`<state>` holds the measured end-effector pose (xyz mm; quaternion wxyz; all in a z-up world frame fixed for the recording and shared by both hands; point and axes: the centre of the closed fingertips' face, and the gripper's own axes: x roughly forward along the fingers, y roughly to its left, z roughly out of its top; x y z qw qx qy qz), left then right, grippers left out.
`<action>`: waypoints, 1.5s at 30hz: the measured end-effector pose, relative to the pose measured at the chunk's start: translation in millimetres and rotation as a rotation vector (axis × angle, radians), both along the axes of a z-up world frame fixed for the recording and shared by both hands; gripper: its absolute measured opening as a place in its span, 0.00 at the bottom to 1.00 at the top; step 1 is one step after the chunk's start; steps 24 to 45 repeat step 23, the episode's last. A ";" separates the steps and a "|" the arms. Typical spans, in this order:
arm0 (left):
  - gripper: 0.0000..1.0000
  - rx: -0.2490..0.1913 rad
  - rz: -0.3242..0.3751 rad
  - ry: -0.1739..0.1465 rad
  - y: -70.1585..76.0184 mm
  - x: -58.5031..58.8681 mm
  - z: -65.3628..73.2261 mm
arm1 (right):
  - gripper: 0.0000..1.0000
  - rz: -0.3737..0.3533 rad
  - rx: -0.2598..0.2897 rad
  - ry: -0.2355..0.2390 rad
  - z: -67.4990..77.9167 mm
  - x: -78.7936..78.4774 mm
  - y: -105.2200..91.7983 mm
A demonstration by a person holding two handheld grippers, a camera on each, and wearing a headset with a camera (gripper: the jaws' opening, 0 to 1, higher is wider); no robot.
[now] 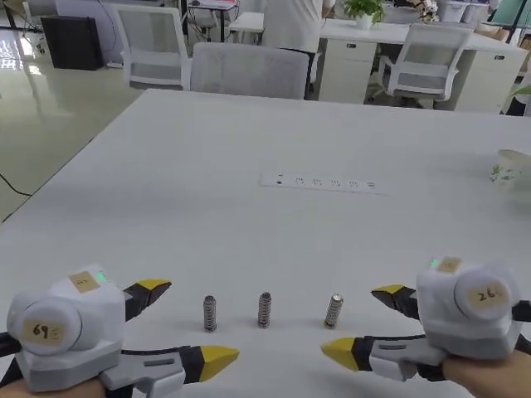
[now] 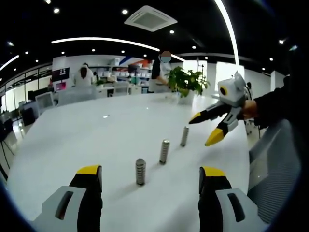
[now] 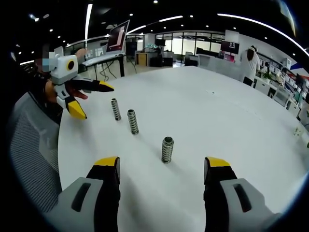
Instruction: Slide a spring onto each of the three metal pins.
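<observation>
1. Three metal pins, each wearing one spring, stand in a row at 6 o'clock on the worktop.
2. Two claws, both wide and empty: left claw at 7 o'clock, right claw at 5 o'clock.
3. The worktop is white, with one power strip at 12 o'clock from the pins and office chairs beyond.

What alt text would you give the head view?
Three upright metal pins, each wearing a spring, stand in a row on a white table between the open left gripper and the open right gripper, both yellow-tipped and empty. A white power strip lies further back, with office chairs beyond the table.
</observation>
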<state>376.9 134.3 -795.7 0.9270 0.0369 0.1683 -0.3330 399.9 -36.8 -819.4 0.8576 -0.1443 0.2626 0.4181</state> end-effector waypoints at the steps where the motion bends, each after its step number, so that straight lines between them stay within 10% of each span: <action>1: 0.79 -0.001 0.000 0.000 0.0 -0.1 0.1 | 0.70 0.000 0.000 -0.001 -0.2 -0.5 -0.7; 45: 0.79 0.003 0.007 0.003 1.9 -1.9 0.0 | 0.70 -0.014 -0.008 0.012 -3.3 -5.9 -11.2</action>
